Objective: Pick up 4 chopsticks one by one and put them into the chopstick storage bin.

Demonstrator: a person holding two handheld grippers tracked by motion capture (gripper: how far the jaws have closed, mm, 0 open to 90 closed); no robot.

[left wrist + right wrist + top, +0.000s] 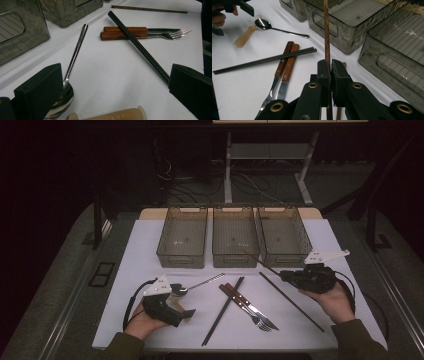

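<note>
Right hand-held gripper has its jaws pressed together on one brown chopstick, gripped partway along the stick, with the long end pointing toward the three bins. In the high view that chopstick runs from the right hand-held gripper up to the front edge of the middle bin, lifted off the desk. Its mate, the second brown chopstick, lies flat on the desk just below the gripper.

Judgement on the step: sorting by type, so the stick probably goes into a bin. The hold is narrow and the stick is long, so it can pivot in the pads; best to keep the wrist level, bring the tip over the rim rather than into the wall, and lower before letting go.

Left hand-held gripper is apart and holds nothing; the spoon sits beside its left jaw, and a tan handle lies at its base.

Bins: left bin, middle bin and right bin all look empty, with bare ribbed floors.

Left on the desk: black chopstick pair crossing the wood-handled fork and knife.
</note>
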